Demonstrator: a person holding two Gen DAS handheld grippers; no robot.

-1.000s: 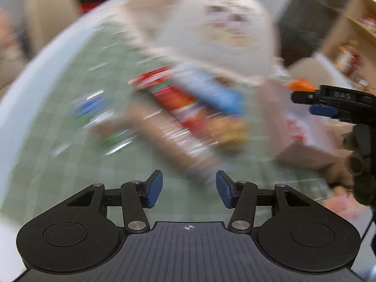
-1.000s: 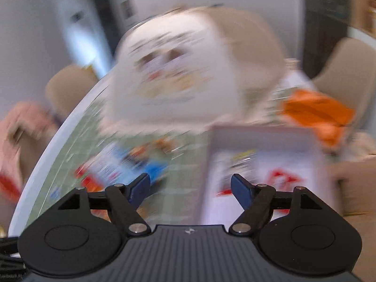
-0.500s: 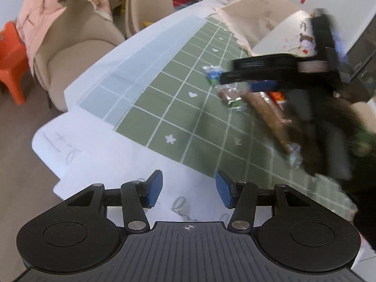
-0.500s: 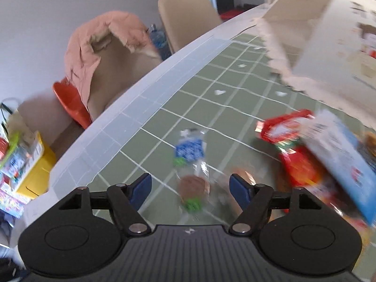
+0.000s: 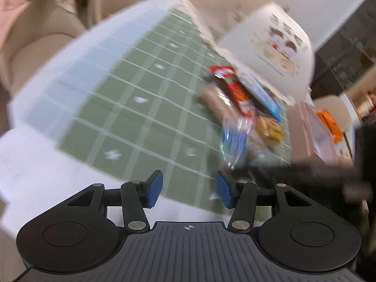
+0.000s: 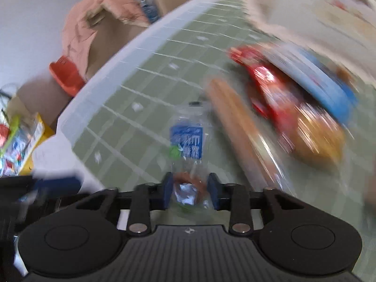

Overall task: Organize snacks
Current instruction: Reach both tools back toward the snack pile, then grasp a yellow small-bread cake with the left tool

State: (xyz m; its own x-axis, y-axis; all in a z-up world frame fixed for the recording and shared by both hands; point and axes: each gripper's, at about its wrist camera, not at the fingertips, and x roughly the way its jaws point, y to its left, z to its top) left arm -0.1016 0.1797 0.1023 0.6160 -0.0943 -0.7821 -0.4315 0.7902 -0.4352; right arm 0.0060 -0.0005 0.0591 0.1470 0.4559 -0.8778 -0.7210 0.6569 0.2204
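A clear-wrapped snack with a blue label [image 6: 186, 141] lies on the green checked mat [image 6: 145, 108]. My right gripper [image 6: 189, 188] is shut on its near end, where a brown round piece shows through the wrap between the pads. The left wrist view shows the same packet [image 5: 235, 141] at the near edge of a snack pile. My left gripper [image 5: 189, 189] hovers open over the mat's front edge, nothing between its fingers. Both views are blurred by motion.
The pile holds a long brown stick [image 6: 235, 117], a red packet [image 6: 265, 82], a blue packet [image 6: 324, 87] and an orange-brown one [image 6: 322, 136]. A white paper bag [image 5: 270, 54] stands behind them, a pale box [image 5: 312, 129] at right. A chair with pink cloth [image 6: 94, 23] is beyond the table.
My right gripper came down over the clear blue-label packet and shut on it. The left wrist view swung right, toward the snack pile; its jaws kept the same width.
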